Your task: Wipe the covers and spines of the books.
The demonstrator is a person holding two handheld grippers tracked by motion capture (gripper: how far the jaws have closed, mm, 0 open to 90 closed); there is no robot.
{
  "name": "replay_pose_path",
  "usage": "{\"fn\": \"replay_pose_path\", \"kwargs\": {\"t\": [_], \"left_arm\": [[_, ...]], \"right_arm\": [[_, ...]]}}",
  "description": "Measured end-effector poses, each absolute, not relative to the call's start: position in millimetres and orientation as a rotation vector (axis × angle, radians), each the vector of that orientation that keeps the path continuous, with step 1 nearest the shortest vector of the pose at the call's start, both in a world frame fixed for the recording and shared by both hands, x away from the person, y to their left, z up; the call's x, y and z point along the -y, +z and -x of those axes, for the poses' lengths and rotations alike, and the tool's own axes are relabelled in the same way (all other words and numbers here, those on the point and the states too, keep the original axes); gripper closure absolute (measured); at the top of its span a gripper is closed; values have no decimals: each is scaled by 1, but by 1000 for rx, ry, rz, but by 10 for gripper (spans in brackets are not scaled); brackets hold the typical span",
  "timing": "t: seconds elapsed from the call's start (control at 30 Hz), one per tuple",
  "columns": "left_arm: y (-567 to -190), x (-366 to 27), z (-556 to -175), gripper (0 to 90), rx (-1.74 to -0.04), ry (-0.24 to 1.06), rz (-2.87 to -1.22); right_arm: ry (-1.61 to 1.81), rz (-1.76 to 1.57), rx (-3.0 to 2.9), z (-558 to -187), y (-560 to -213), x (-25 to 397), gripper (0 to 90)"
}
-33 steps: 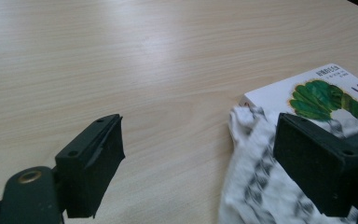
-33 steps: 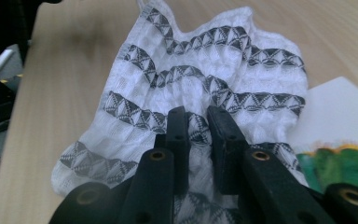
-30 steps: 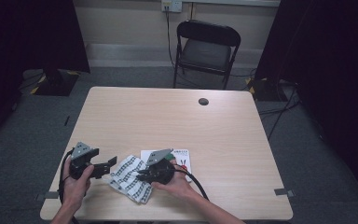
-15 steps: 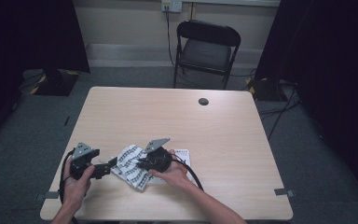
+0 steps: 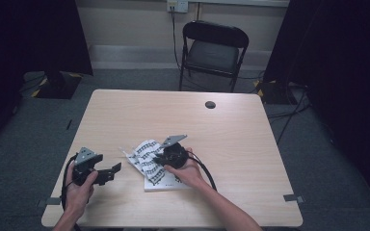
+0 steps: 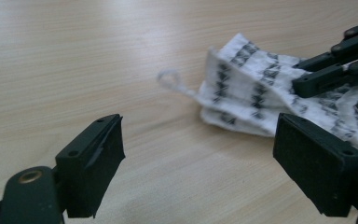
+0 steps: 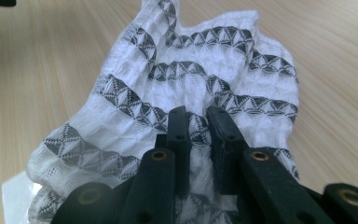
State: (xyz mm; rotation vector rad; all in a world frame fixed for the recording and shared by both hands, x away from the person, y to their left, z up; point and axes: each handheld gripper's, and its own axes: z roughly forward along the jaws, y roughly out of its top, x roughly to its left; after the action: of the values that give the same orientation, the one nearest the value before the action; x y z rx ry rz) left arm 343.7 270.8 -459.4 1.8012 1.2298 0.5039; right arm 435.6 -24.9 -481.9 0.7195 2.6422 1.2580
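Note:
A white cloth (image 5: 146, 161) with dark triangle stripes lies bunched on the table's near half. My right gripper (image 5: 161, 158) is shut on a raised fold of the cloth (image 7: 186, 79), and its jaws (image 7: 198, 114) pinch the fabric near the middle. My left gripper (image 5: 112, 173) is held a little to the left of the cloth, open, with nothing between its jaws (image 6: 200, 168). In the left gripper view the cloth (image 6: 256, 100) lies ahead to the right, a small hanging loop (image 6: 170, 79) trails from its corner, and the right gripper (image 6: 326, 70) reaches in over it.
A white sheet (image 5: 173, 183) lies under the cloth. The light wooden table (image 5: 250, 144) has a round black grommet (image 5: 210, 104) near its far edge. A black folding chair (image 5: 214, 48) stands beyond the table. Cables trail from both grippers.
My right gripper, shut on the cloth, has lifted it and pulled it away from the near edge, bunching it up. The left hand has hardly moved.

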Motion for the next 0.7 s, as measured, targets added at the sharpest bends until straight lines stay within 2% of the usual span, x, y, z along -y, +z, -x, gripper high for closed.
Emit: {"fn": "replay_pose_path", "kwargs": {"t": [0.27, 0.5, 0.7], "left_arm": [[-459, -269, -343, 160, -1226, 502, -1811], [-460, -268, -344, 161, -1230, 499, -1813], [-460, -269, -343, 160, -1237, 497, -1801]], "right_arm": [[1270, -708, -2697, -406, -481, 45, 801], [1305, -623, -2730, -375, -482, 46, 804], [1247, -616, -2724, -370, -480, 59, 807]]}}
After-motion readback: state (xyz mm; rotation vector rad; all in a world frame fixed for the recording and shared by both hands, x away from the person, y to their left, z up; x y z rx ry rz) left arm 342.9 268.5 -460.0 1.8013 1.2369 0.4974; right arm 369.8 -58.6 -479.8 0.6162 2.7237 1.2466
